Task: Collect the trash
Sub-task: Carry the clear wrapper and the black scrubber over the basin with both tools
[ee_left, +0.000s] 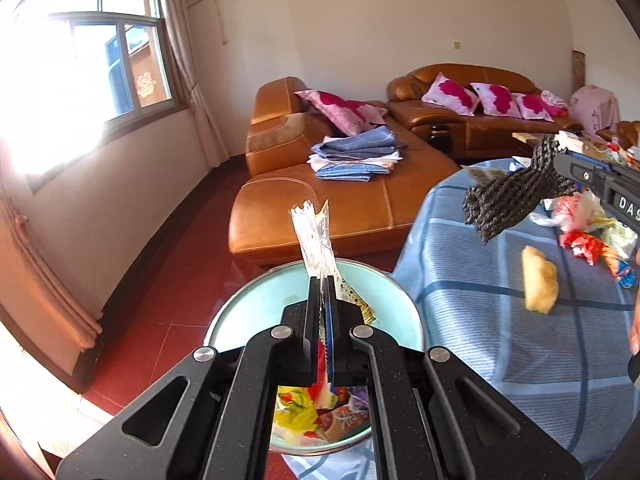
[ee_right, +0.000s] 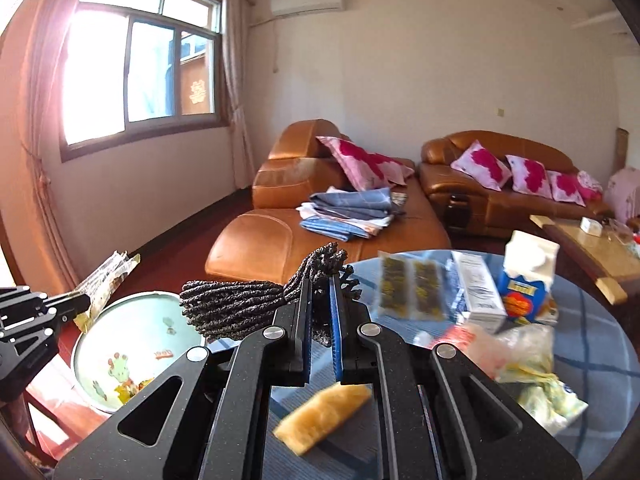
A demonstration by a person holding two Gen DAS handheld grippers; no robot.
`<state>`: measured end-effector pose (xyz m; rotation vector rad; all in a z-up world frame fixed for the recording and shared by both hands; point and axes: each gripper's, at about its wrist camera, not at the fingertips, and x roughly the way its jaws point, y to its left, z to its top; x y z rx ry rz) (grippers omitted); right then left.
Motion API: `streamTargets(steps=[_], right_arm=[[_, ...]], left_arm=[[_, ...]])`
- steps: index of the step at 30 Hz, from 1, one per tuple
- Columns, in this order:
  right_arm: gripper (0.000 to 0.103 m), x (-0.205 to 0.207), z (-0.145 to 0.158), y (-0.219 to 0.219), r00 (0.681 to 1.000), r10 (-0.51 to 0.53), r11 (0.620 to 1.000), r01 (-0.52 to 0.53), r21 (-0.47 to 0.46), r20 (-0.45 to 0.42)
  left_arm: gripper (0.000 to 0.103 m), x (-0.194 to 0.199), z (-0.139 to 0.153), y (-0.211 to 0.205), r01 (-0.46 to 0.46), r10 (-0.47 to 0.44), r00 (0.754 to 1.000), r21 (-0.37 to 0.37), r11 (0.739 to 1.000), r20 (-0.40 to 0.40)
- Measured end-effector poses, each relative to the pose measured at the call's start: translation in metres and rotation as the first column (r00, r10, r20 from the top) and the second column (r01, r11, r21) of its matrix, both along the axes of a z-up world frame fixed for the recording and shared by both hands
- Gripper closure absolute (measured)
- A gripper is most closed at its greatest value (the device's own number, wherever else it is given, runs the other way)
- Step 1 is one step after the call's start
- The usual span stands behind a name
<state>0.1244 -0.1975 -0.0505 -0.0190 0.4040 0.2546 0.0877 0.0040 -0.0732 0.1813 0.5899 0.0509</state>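
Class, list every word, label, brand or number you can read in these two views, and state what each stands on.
"DAS", cut off at the picture's edge: on the right gripper, seen from the left wrist.
Blue and white carton: printing too blurred to read.
White box: small print, unreadable.
Window sign: a pale character, not legible.
Basin: a small red mark inside, unreadable.
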Motion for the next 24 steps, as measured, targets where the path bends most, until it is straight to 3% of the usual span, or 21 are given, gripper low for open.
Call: streamTargets(steps=[9,24], right_arm=[[0.094,0.018,-0.012,0.037,0.997,0.078,0.997,-0.078,-0.02,-0.01],[0.094,0.021,-0.023,0.079,0.982,0.19,0.978,-0.189,-0.086,0.001]], left_arm=[[0.101,-0.002,0.003,0.021,-0.077,0.077,0.997,0.031,0.997,0.014],[0.101,-0.004,0.002,0.035,-0.107,0.108,0.994,0.047,0.993,-0.006]])
